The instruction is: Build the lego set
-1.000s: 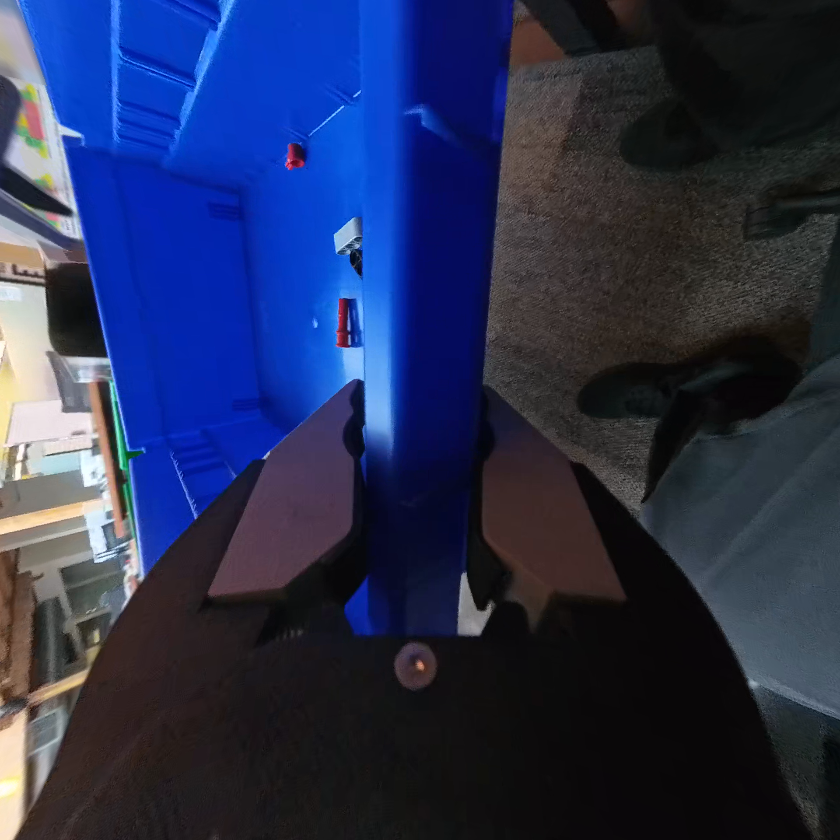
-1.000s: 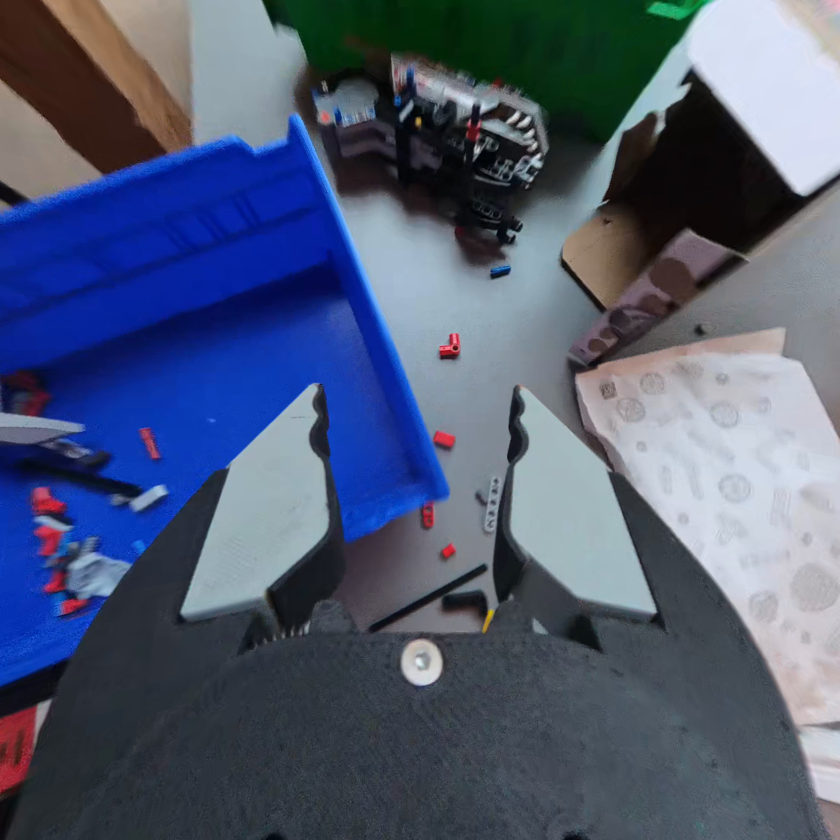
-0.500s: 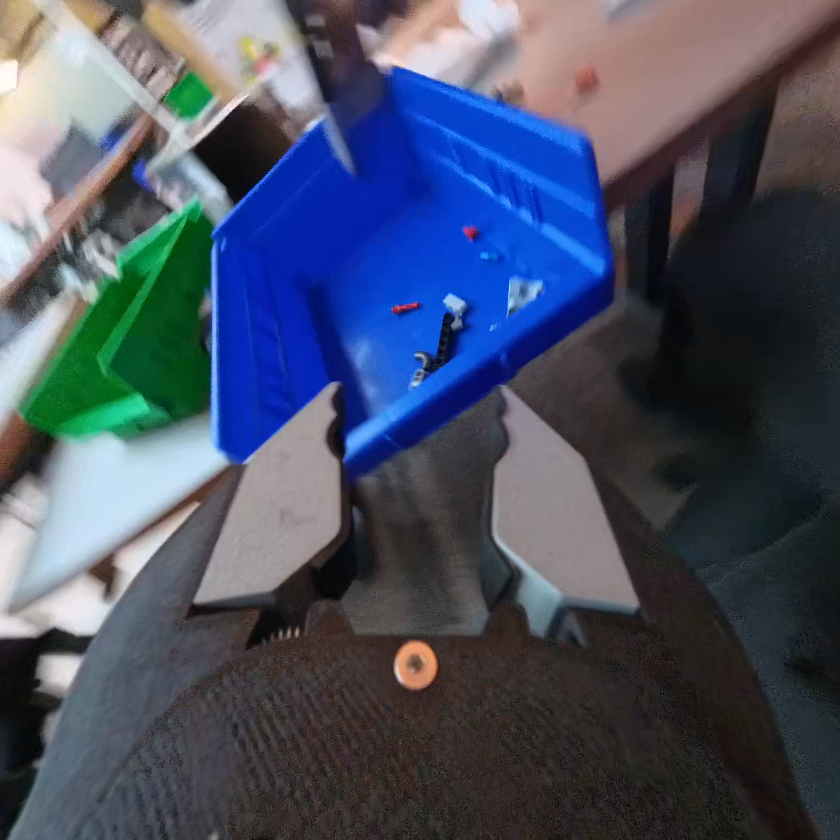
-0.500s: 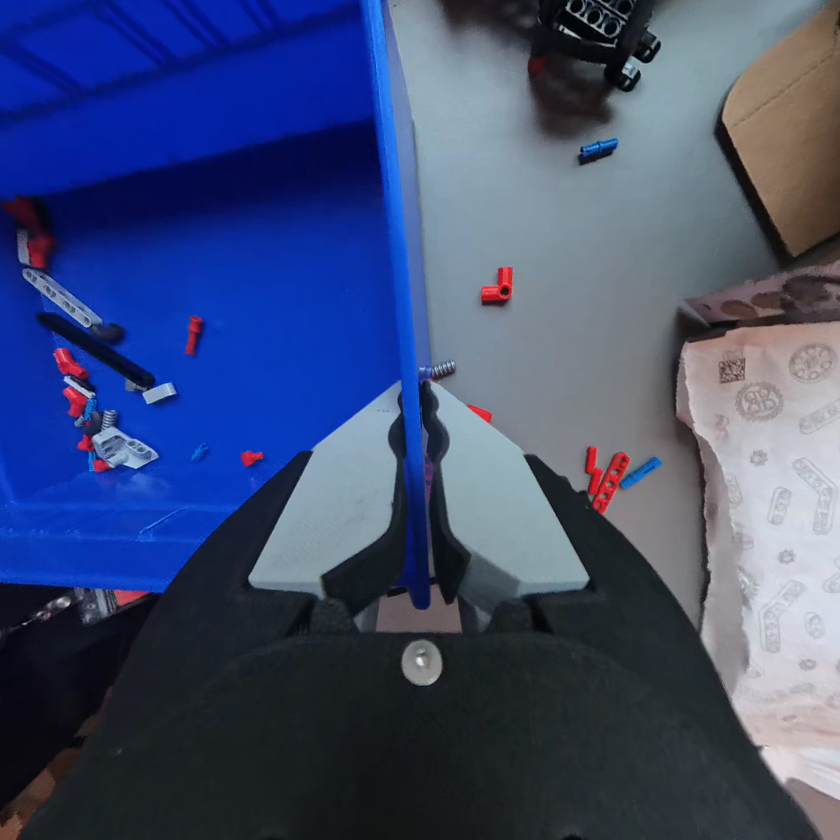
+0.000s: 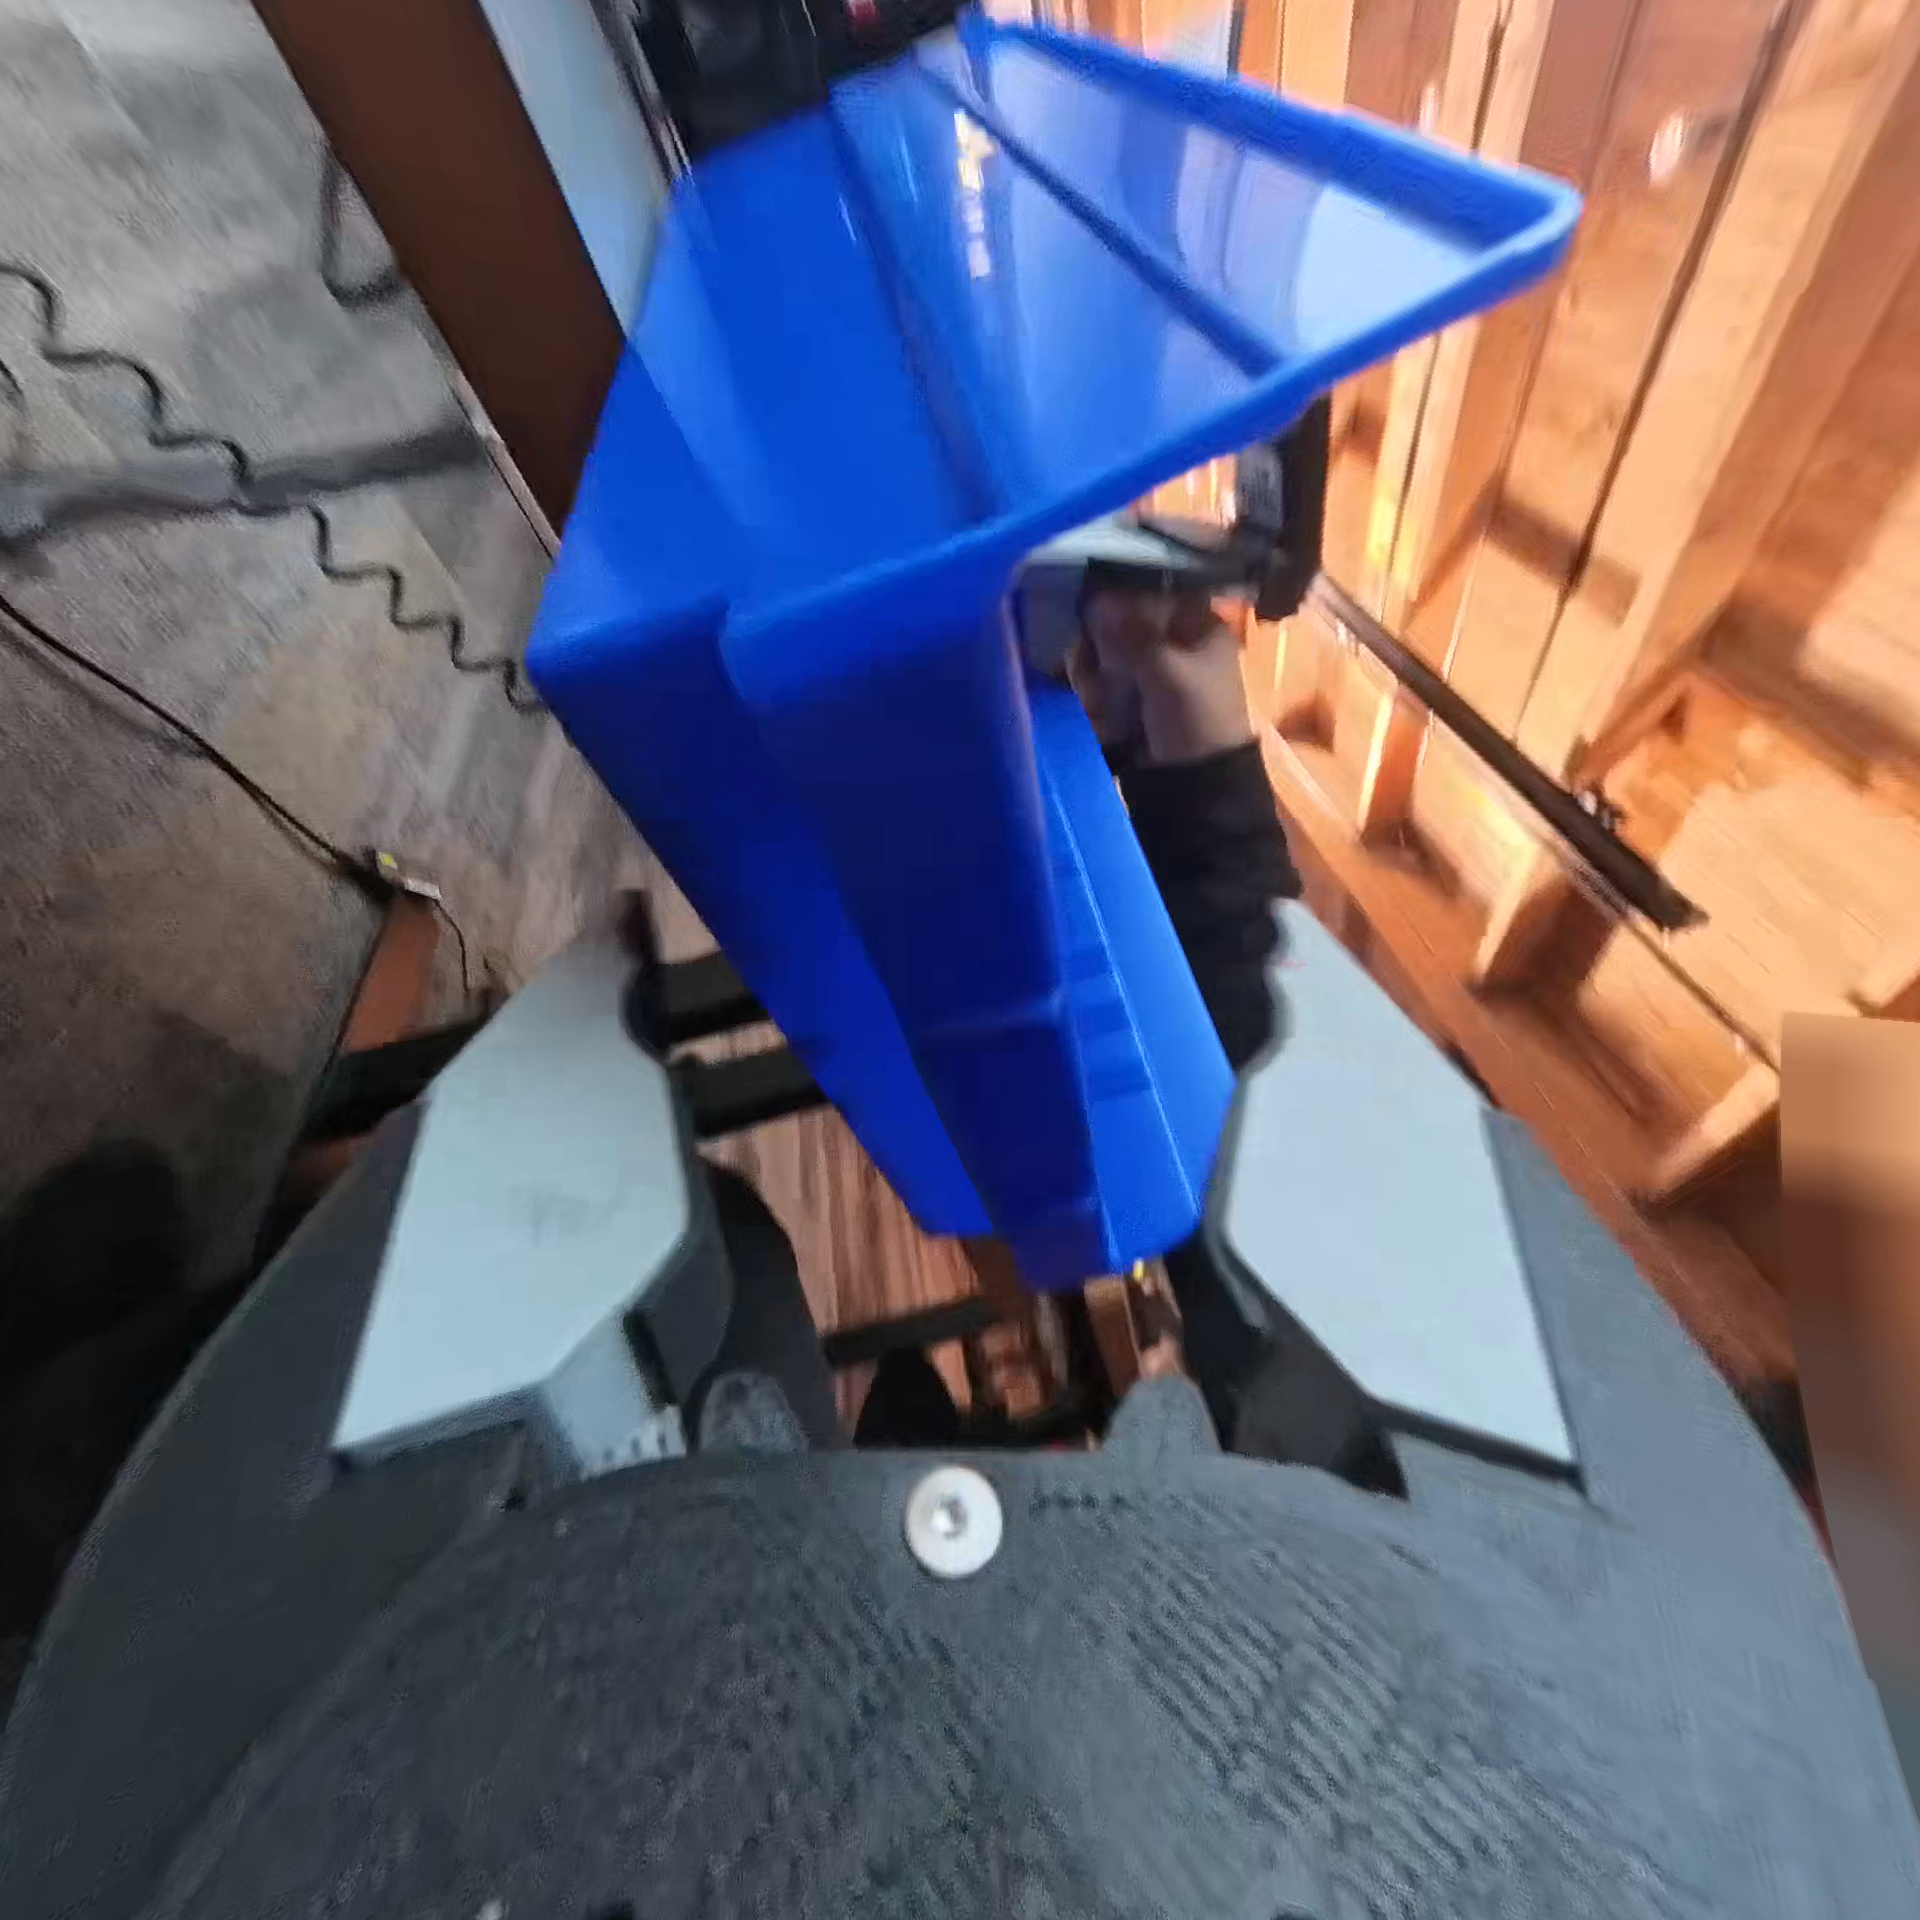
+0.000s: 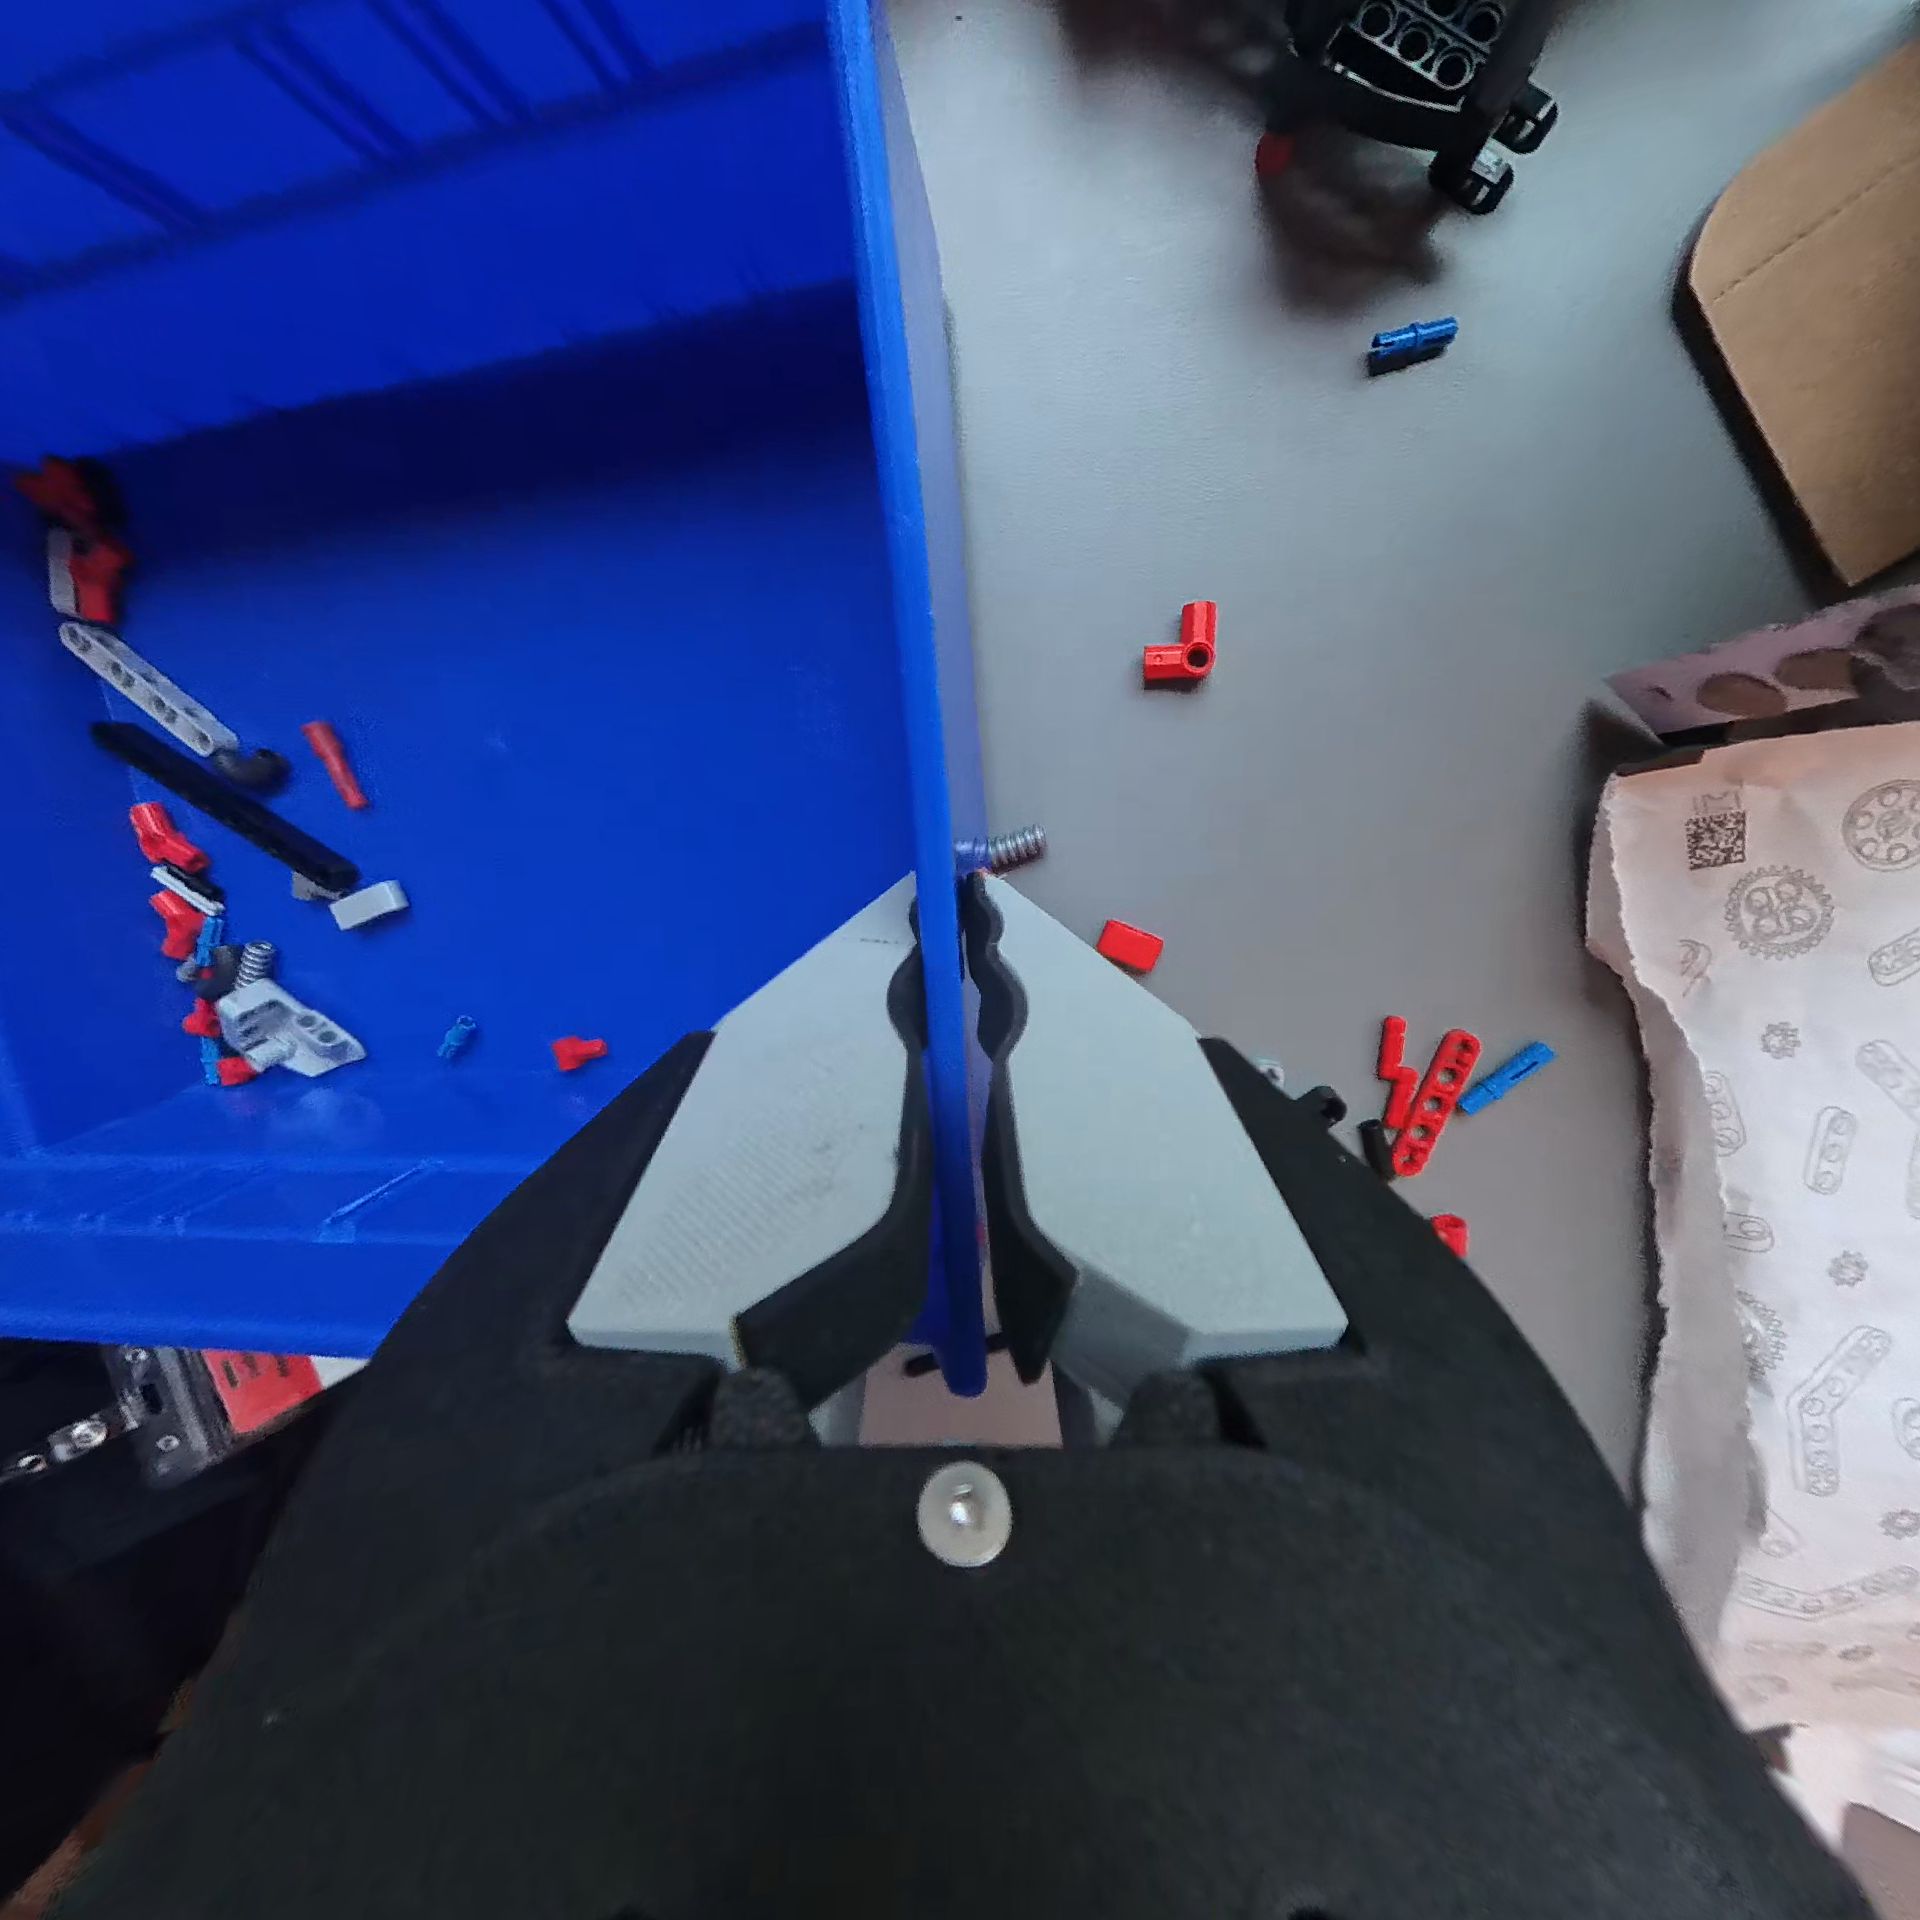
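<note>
Right wrist view: the right hand-held gripper (image 6: 951, 1039) is pinched on the thin side wall of the blue bin (image 6: 520, 644), one finger inside the wall and one outside. A second ago its fingers stood spread above the tabletop (image 6: 1299, 499) beside the bin; half a second ago they had already closed on the wall, and the grip is unchanged since.

Left wrist view: the left hand-held gripper (image 5: 940, 1091) is spread, with a lower corner of the bin (image 5: 831, 727) between its fingers; contact with the right finger cannot be told. A second ago it clamped a thick bin wall; it has since let go. The bin now appears steeply tilted and seen from outside, against a wooden background, and the frame is blurred by motion.

Judgement: the bin has passed from one gripper to the other, probably to shift or tip it so the loose parts can be reached; no assembly step is under way.

Loose parts (image 6: 218, 894) lie along the bin's left side. More pieces (image 6: 1179, 644) are scattered on the tabletop to the right of the bin, near the printed paper sheet (image 6: 1787, 1143). The black partly built model (image 6: 1403, 73) is cut off at the top edge, and a cardboard box (image 6: 1829, 332) at the right edge.

Hidden: the bin's underside support, its far wall, and most of the person's hand (image 5: 1164, 665) behind the bin.
</note>
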